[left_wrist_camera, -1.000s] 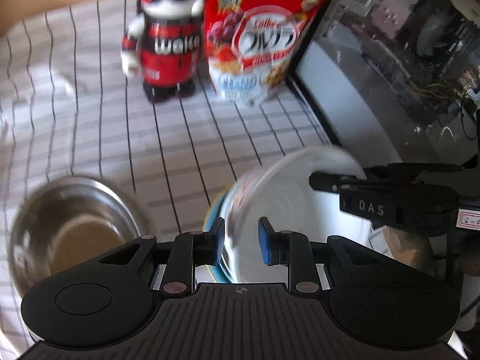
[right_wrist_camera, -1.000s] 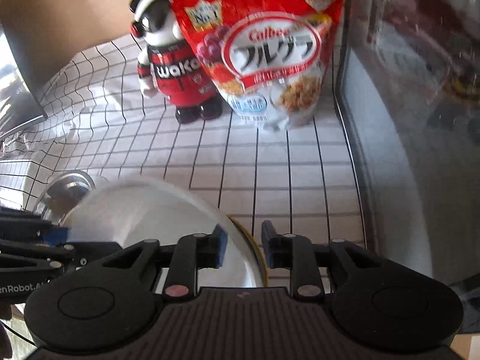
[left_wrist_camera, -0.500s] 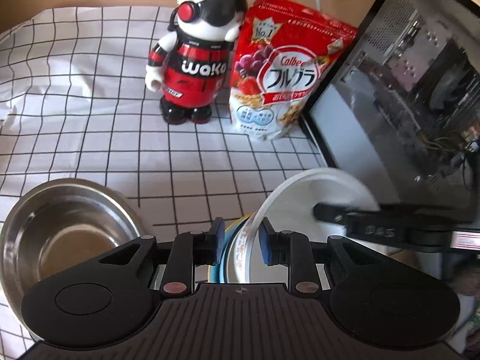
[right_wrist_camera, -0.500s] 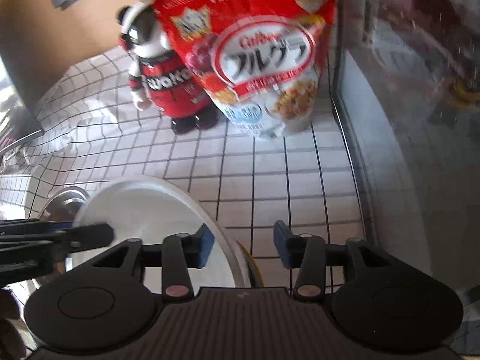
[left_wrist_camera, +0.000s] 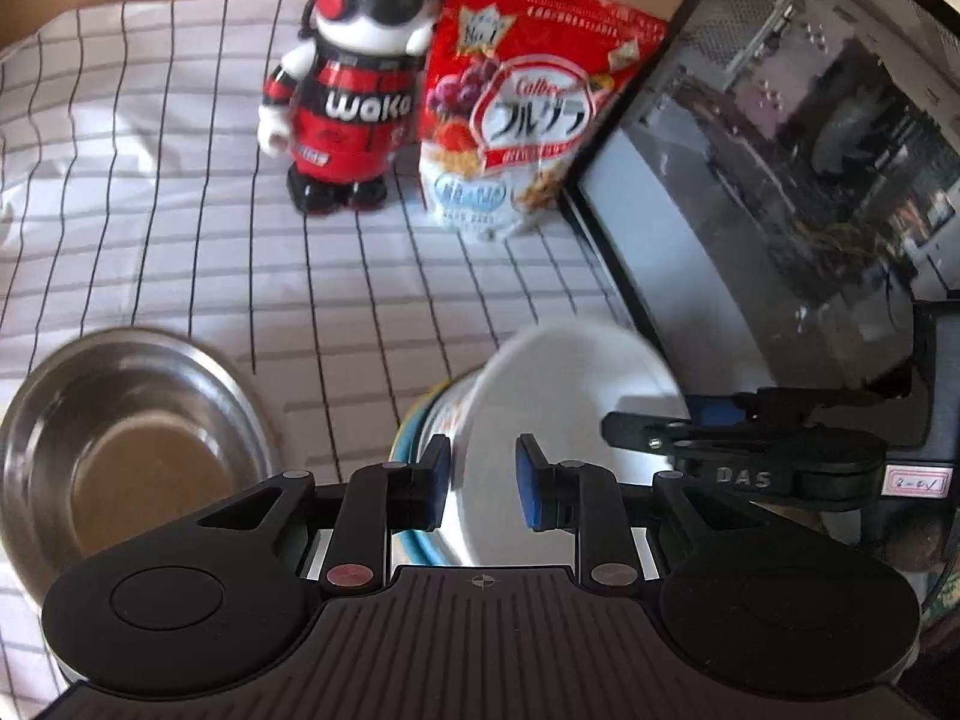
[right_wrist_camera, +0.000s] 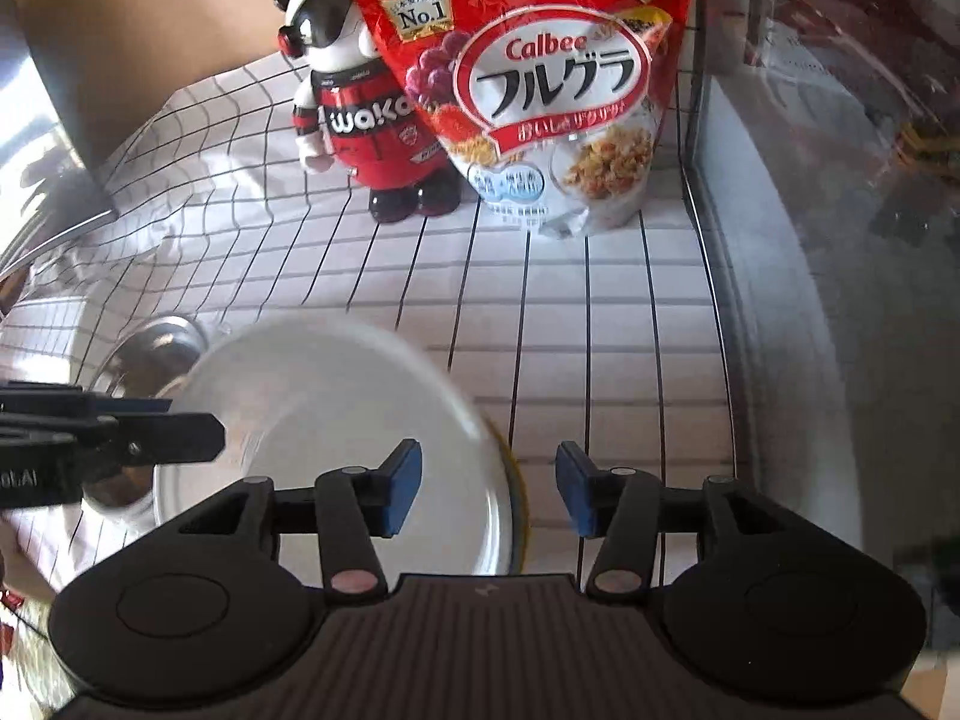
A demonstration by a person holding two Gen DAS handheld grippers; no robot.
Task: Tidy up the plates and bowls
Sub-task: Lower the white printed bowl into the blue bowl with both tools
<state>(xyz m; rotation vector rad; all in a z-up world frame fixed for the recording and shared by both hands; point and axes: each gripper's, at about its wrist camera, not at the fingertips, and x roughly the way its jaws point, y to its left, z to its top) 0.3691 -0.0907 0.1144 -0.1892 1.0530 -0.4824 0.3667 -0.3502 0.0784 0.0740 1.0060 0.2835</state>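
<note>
A white bowl (left_wrist_camera: 576, 384) with a printed outside is tipped on its side, its mouth toward my right gripper. It rests over a dish with a blue and yellow rim (left_wrist_camera: 414, 426). My left gripper (left_wrist_camera: 483, 483) straddles the bowl's wall, one pad outside and one inside, and its jaws are closing on it. In the right wrist view the same bowl (right_wrist_camera: 336, 408) fills the lower left. My right gripper (right_wrist_camera: 489, 495) is opening, and the bowl's rim lies between its pads, untouched. A steel bowl (left_wrist_camera: 120, 450) stands empty to the left.
A panda figure (left_wrist_camera: 354, 90) and a red cereal bag (left_wrist_camera: 528, 108) stand at the back of the checked cloth (left_wrist_camera: 180, 210). A glass-sided computer case (left_wrist_camera: 780, 150) walls off the right side. A metal edge (right_wrist_camera: 36, 120) shows at the far left.
My right gripper has opened off the white bowl's rim. The left gripper has kept the bowl between its pads, and the bowl has stayed tipped.
</note>
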